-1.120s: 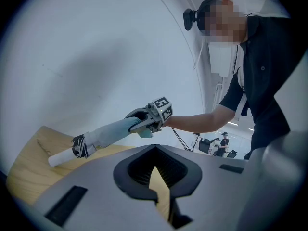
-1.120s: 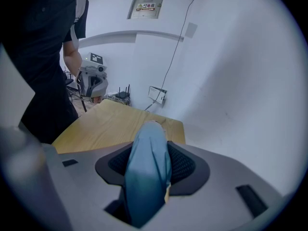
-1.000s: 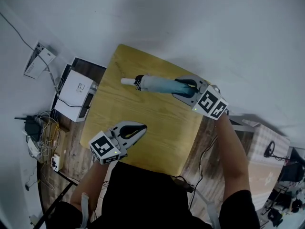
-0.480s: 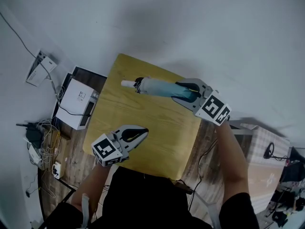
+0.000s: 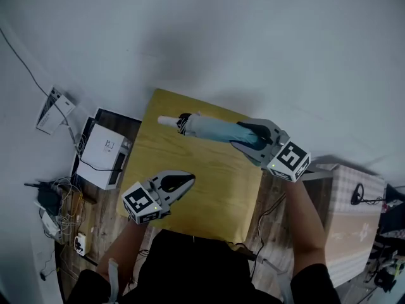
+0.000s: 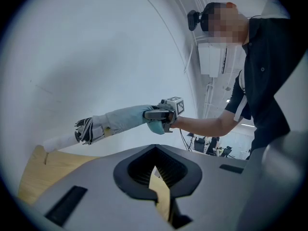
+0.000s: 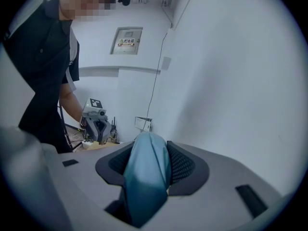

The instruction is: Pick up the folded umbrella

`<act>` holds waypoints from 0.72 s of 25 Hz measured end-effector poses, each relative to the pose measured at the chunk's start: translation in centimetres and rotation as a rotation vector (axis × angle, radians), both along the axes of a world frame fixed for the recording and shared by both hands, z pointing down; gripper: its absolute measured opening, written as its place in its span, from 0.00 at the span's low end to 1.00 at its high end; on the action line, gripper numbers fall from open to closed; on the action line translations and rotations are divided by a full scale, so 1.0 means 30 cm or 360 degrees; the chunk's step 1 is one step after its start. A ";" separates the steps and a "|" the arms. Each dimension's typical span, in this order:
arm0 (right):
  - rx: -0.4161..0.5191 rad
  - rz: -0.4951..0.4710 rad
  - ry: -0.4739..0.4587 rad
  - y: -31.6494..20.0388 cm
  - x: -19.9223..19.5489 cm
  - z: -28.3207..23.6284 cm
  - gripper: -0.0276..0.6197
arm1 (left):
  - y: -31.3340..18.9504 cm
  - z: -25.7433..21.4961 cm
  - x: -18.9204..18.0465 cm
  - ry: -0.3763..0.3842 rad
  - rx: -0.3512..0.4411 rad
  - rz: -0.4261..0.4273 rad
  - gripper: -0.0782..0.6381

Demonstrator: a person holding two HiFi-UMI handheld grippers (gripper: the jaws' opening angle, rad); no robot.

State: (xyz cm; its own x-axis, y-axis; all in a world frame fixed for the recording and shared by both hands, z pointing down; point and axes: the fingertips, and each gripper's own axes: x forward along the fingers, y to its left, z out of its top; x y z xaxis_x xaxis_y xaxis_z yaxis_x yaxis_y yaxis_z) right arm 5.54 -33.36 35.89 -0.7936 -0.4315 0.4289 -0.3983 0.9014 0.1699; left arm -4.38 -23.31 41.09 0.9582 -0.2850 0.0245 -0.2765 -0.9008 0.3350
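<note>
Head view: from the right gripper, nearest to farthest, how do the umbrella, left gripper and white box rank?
1. The umbrella, in the jaws of the right gripper.
2. The left gripper, lower left, above the table.
3. The white box, far left, off the table.

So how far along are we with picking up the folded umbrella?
Done: the right gripper is clamped on the pale blue folded umbrella. In hand: it looks held clear above the yellow wooden table. Left: little, perhaps raising it further; the empty left gripper hovers nearby, jaws together.
</note>
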 end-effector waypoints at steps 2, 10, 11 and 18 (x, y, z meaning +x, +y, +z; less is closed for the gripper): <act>0.0019 0.0046 -0.0052 0.022 0.008 -0.038 0.35 | -0.002 -0.024 -0.006 0.0005 0.0019 0.0005 0.12; 0.0061 0.0188 -0.0303 0.167 0.099 -0.178 0.35 | 0.036 -0.127 0.016 -0.0008 0.0129 -0.0003 0.12; 0.0068 0.0203 -0.0344 0.185 0.114 -0.190 0.35 | 0.043 -0.132 0.025 -0.0013 0.0155 -0.0003 0.12; 0.0129 0.0301 -0.0558 0.411 0.221 -0.256 0.35 | 0.211 -0.217 0.112 -0.0052 0.0208 0.0020 0.12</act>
